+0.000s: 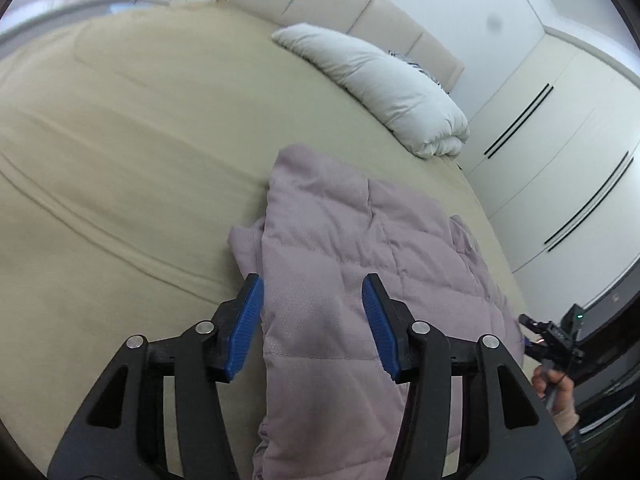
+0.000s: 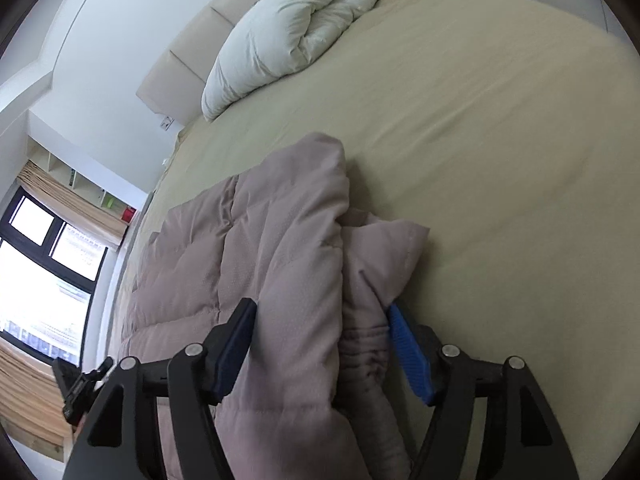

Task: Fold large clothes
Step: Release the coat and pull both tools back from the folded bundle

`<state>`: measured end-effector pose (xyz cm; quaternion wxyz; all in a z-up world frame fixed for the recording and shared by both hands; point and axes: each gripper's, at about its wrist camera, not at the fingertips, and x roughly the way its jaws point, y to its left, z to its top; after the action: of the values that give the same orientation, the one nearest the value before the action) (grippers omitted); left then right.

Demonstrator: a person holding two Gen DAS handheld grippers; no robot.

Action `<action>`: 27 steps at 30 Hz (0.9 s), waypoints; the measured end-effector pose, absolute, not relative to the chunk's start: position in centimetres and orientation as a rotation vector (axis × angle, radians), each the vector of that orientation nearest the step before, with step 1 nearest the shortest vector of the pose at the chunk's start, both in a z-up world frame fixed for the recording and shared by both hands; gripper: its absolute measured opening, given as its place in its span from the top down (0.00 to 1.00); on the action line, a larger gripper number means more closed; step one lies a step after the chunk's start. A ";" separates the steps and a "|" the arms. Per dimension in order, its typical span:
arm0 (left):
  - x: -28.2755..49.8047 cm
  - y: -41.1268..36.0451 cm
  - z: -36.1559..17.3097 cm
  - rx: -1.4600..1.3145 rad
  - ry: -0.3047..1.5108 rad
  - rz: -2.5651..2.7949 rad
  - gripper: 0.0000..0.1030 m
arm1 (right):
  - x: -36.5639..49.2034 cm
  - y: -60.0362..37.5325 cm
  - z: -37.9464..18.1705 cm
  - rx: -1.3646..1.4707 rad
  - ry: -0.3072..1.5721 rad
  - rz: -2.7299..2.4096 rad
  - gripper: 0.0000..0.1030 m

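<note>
A mauve quilted puffer jacket (image 1: 352, 264) lies partly folded on the beige bed (image 1: 120, 160). My left gripper (image 1: 312, 312) is open, its blue pads either side of the jacket's near left edge, just above the fabric. In the right wrist view the jacket (image 2: 256, 248) lies with a folded layer on top and a sleeve or cuff (image 2: 384, 256) sticking out to the right. My right gripper (image 2: 320, 328) is open with the jacket's folded edge and gathered cuff between its jaws; the right pad (image 2: 408, 352) touches the cloth.
A white rolled duvet (image 1: 380, 84) lies by the padded headboard (image 1: 360, 12). White wardrobe doors (image 1: 560, 152) stand to the right of the bed. A window (image 2: 44, 288) with curtains is at the far side. The other gripper (image 1: 548, 336) shows at the bed's right edge.
</note>
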<state>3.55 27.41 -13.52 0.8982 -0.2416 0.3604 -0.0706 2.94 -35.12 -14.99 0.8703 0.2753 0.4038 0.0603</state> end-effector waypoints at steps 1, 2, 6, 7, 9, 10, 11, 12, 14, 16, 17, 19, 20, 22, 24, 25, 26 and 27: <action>2.4 26.9 -12.1 -0.445 0.705 -0.119 0.37 | 2.1 -35.1 -14.0 0.552 0.812 0.106 0.23; 1.4 26.2 -10.9 -0.391 0.672 -0.095 0.33 | 1.1 -35.0 -12.8 0.526 0.771 0.085 0.22; -2.3 22.2 -6.5 -0.192 0.547 0.004 0.12 | -2.1 -32.7 -8.0 0.382 0.634 0.023 0.13; -3.4 21.3 -5.5 -0.165 0.506 0.028 0.08 | -3.0 -31.6 -6.9 0.346 0.594 0.015 0.05; -4.7 19.2 -3.3 -0.110 0.434 0.074 0.01 | -4.7 -29.8 -5.0 0.285 0.517 0.012 0.00; -5.6 18.2 -2.5 -0.077 0.398 0.116 0.00 | -4.2 -29.4 -3.9 0.261 0.484 0.012 0.00; -6.5 17.2 -1.7 -0.048 0.362 0.168 0.00 | -4.7 -28.6 -3.1 0.240 0.451 0.010 0.00; -7.3 16.3 -1.1 -0.023 0.333 0.212 0.00 | -5.2 -28.0 -2.4 0.223 0.418 0.007 0.00; -8.3 14.8 0.4 0.009 0.312 0.220 0.00 | -6.3 -26.8 -0.7 0.187 0.378 -0.005 0.00; -9.2 13.6 1.6 0.041 0.299 0.206 0.00 | -7.1 -25.5 0.9 0.148 0.378 0.013 0.00; -9.5 13.1 2.1 0.046 0.296 0.218 0.00 | -7.4 -24.9 1.6 0.140 0.384 0.039 0.00; -10.2 12.6 3.1 0.038 0.315 0.224 0.00 | -8.1 -23.9 2.9 0.133 0.393 0.060 0.00; -10.7 12.4 3.6 0.029 0.339 0.215 0.00 | -8.5 -23.4 3.5 0.133 0.401 0.059 0.00; -10.2 11.5 3.9 0.015 0.402 0.192 0.00 | -8.8 -22.6 4.3 0.139 0.427 0.057 0.00; -9.8 10.8 3.8 -0.002 0.456 0.181 0.00 | -9.4 -21.8 4.6 0.136 0.460 0.025 0.00; -9.9 10.2 3.6 -0.001 0.483 0.171 0.00 | -9.4 -21.3 4.5 0.123 0.484 0.002 0.00; -9.9 9.6 3.4 0.003 0.509 0.162 0.00 | -9.3 -20.8 4.2 0.104 0.516 -0.024 0.00; -9.9 9.0 3.1 0.008 0.534 0.158 0.00 | -9.6 -20.3 3.8 0.092 0.544 -0.038 0.00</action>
<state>-9.90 9.03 3.06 0.9614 0.0038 0.2637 0.0780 -9.65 -20.33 3.77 0.9621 0.0453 0.2684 -0.0187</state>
